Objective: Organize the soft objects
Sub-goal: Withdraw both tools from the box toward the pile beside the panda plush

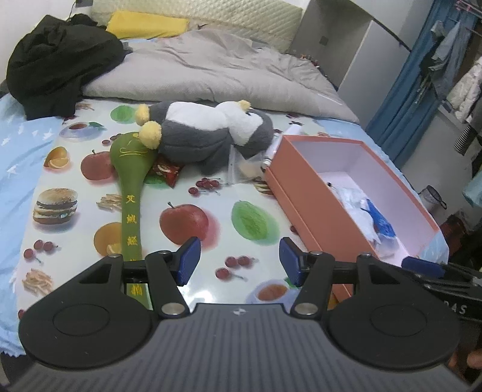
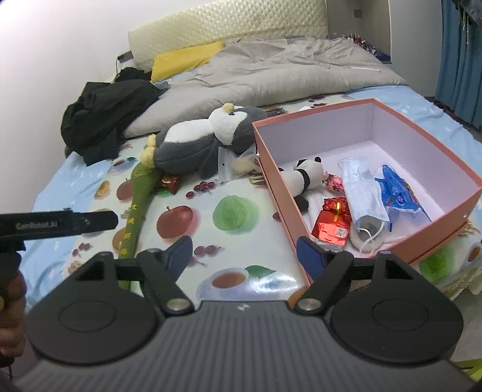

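A grey and white plush penguin (image 1: 208,132) (image 2: 205,138) lies on the fruit-print cloth (image 1: 211,187). Its feet rest on the head of a long green soft mallet (image 1: 132,181) (image 2: 141,196). An open orange box (image 1: 316,211) (image 2: 283,187) stands to the right. Inside it are a small panda plush (image 2: 307,175), face masks (image 2: 358,193), a red packet (image 2: 333,223) and a blue packet (image 2: 397,193). My left gripper (image 1: 239,256) is open above bare cloth beside the mallet's handle. My right gripper (image 2: 244,253) is open and empty, its right finger at the box's near corner.
A red snack packet (image 1: 165,170) and a clear bag (image 1: 241,165) lie against the penguin. Behind are a grey duvet (image 1: 226,69), a heap of black clothes (image 1: 60,60) and a yellow pillow (image 1: 147,24). The bed's edge and a blue curtain (image 2: 461,60) are to the right.
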